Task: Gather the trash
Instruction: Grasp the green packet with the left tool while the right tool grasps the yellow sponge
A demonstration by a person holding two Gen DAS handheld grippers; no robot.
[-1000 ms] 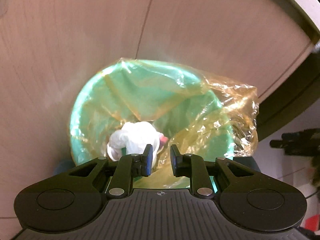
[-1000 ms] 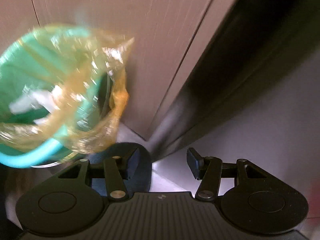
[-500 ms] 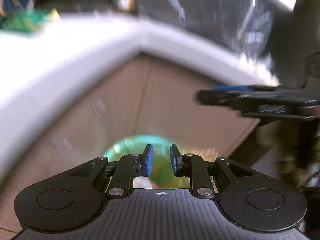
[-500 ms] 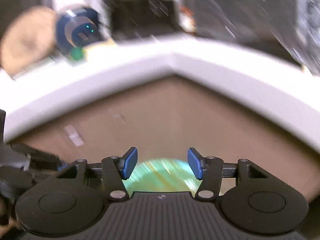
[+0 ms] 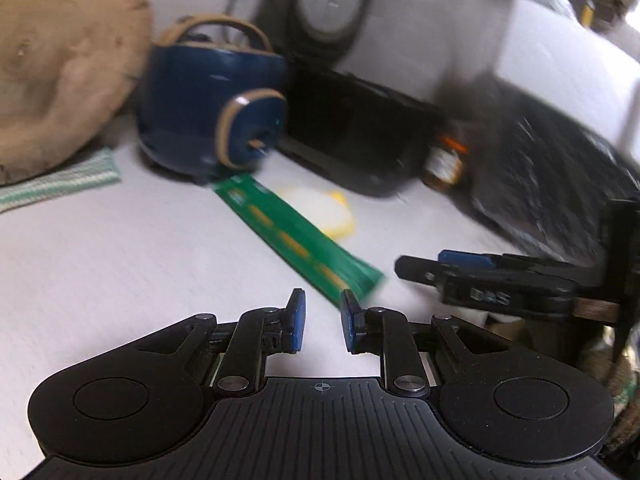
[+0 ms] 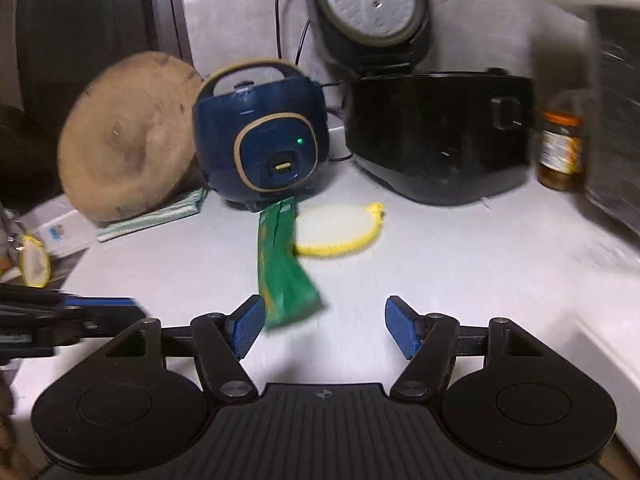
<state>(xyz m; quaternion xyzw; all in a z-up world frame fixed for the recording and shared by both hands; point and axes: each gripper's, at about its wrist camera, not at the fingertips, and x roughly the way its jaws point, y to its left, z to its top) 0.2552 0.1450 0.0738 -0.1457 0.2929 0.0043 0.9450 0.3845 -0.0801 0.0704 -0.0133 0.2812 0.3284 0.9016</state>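
Two views changed: a second ago I faced the lined green bin low by the cabinet; now both look across the counter.
Next trash: green wrapper lies flat at 12 o'clock.
Right fingers: spread wide, empty.
Left fingers: narrowly parted, empty.

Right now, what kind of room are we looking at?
Most likely a home kitchen counter. A blue rice cooker and a larger black cooker with its lid up stand against the wall, beside a round wooden chopping block and a jar.
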